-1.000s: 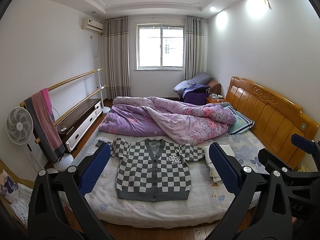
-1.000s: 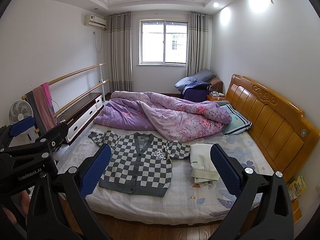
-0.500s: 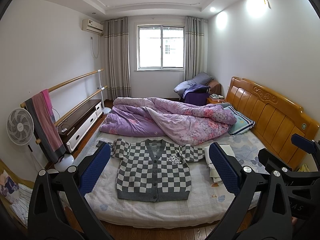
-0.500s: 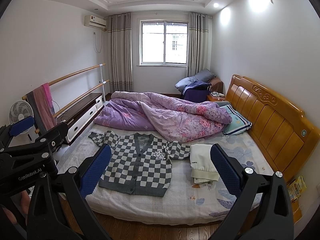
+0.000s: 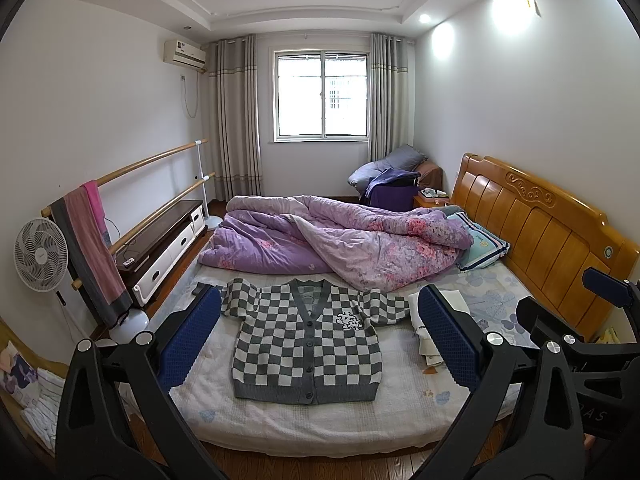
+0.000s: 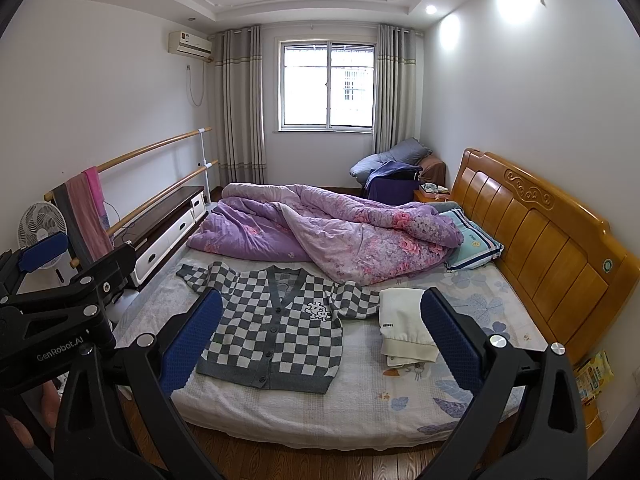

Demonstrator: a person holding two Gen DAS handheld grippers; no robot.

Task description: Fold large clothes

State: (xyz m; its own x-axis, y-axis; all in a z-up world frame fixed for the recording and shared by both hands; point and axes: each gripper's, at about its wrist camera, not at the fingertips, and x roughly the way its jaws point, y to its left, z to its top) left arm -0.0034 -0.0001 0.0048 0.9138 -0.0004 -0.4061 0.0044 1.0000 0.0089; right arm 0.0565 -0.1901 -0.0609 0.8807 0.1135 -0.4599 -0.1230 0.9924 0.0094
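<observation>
Cardigans: one checked cardigan (image 5: 308, 344) lying flat on the bed (image 5: 304, 424), at 6 o'clock.
Folded clothes: one white pile (image 6: 404, 326), at 3 o'clock of it.
Left hand-held gripper (image 5: 320, 340): raised, jaws wide apart, empty.
Right hand-held gripper (image 6: 322, 338): likewise.

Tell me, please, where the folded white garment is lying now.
The folded white garment lies on the bed, just right of the checked cardigan and below the purple quilt, towards the wooden headboard in both views.
</observation>
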